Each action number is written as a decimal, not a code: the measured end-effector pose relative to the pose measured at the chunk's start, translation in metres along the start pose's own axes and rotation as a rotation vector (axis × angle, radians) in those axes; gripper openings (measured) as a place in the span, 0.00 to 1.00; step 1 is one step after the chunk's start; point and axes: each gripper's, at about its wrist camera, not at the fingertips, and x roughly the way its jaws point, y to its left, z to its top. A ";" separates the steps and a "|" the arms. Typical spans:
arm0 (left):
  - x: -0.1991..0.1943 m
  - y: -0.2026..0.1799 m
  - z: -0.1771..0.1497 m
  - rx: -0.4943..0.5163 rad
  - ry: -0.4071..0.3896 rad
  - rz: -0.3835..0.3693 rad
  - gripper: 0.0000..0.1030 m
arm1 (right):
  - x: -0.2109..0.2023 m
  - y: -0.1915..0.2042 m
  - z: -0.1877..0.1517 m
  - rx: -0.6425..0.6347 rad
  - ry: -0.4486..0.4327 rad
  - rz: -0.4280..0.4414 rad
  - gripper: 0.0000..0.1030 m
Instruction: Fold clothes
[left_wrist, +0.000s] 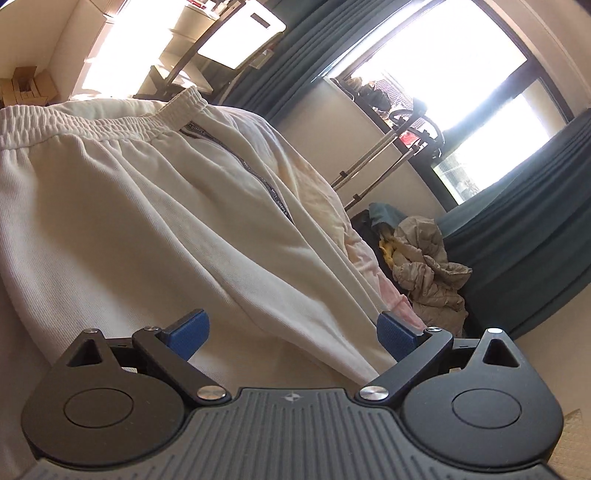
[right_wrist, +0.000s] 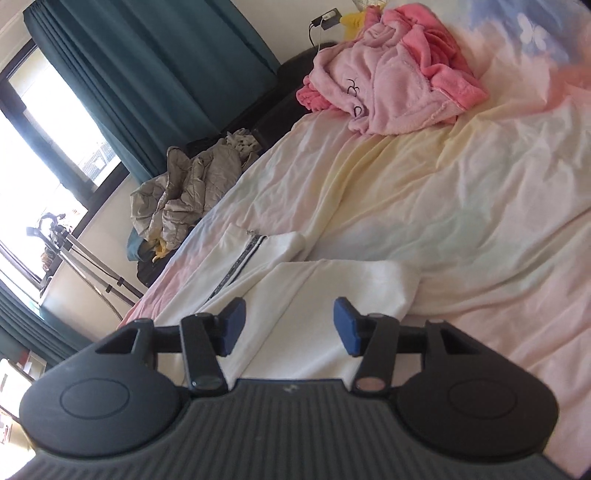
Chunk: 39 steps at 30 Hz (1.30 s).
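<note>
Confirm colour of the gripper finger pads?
Blue pads on both grippers; clearest in the right wrist view.

One pair of white trousers (right_wrist: 280, 280) lies on one bed sheet (right_wrist: 461, 192), with two leg ends at the near side. One pink bathrobe (right_wrist: 388, 85) is heaped at the far end. One grey quilted jacket (right_wrist: 184, 181) lies to the left, off the bed. Two teal curtains (left_wrist: 532, 229) hang at the window (one on each side). Each gripper has two blue pads (left_wrist: 188, 334).
</note>
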 end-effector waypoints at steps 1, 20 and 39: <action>0.001 -0.002 -0.002 0.011 0.003 0.000 0.95 | 0.000 -0.013 0.005 0.037 0.002 -0.012 0.60; 0.016 -0.002 -0.009 0.022 0.040 -0.017 0.95 | 0.105 -0.046 -0.017 0.118 0.228 -0.116 0.41; 0.015 -0.003 -0.008 0.025 0.024 -0.019 0.95 | 0.061 -0.050 0.036 0.220 -0.104 -0.031 0.03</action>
